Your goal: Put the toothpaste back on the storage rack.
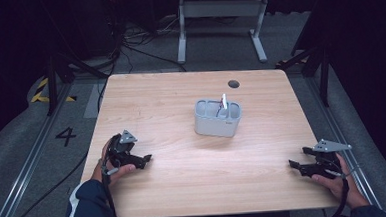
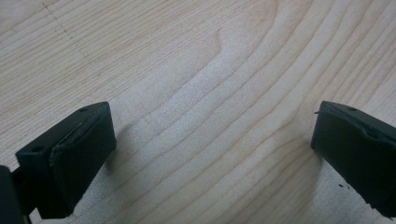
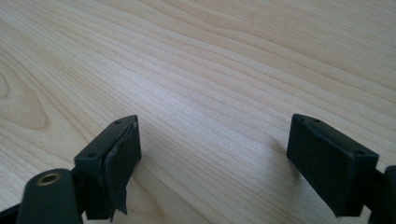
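A grey compartmented holder stands near the middle of the wooden table, with a white, red-marked item sticking up from one of its pockets. My left gripper rests on the table's near left, held by a hand, pointing right. My right gripper rests at the near right edge, pointing left. In the left gripper view the left gripper is open over bare wood. In the right gripper view the right gripper is open too, with nothing between its jaws. Both are well short of the holder.
A dark round hole sits in the tabletop behind the holder. Beyond the table stands a white metal frame, with cables on the grey floor. A floor mark "4" lies to the left.
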The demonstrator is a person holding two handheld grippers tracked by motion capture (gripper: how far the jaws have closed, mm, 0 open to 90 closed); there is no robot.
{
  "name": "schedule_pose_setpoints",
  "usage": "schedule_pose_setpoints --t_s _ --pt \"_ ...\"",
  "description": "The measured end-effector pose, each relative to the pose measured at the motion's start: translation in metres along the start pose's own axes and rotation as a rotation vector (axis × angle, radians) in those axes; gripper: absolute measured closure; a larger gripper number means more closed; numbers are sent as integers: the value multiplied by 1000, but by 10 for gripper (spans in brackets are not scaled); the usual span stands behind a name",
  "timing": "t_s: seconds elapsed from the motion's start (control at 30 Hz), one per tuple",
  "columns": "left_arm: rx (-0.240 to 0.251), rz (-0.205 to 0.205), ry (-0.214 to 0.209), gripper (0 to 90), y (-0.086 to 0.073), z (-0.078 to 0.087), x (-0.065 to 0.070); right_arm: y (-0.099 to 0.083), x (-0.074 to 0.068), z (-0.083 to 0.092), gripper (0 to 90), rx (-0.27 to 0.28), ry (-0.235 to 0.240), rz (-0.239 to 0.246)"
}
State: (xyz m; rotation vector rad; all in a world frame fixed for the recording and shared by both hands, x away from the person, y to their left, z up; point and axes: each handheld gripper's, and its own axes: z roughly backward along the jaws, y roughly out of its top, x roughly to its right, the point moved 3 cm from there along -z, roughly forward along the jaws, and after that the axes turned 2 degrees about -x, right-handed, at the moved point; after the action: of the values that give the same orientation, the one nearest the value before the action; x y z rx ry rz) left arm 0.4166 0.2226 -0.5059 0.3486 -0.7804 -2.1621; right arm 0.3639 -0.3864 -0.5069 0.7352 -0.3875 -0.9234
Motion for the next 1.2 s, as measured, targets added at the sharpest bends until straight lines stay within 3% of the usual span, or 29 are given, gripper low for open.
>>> schedule_pose_setpoints --t_s 1.2 --pt "1 16 5 1 1 -1 1 1 1 -2 167 -1 7 -1"
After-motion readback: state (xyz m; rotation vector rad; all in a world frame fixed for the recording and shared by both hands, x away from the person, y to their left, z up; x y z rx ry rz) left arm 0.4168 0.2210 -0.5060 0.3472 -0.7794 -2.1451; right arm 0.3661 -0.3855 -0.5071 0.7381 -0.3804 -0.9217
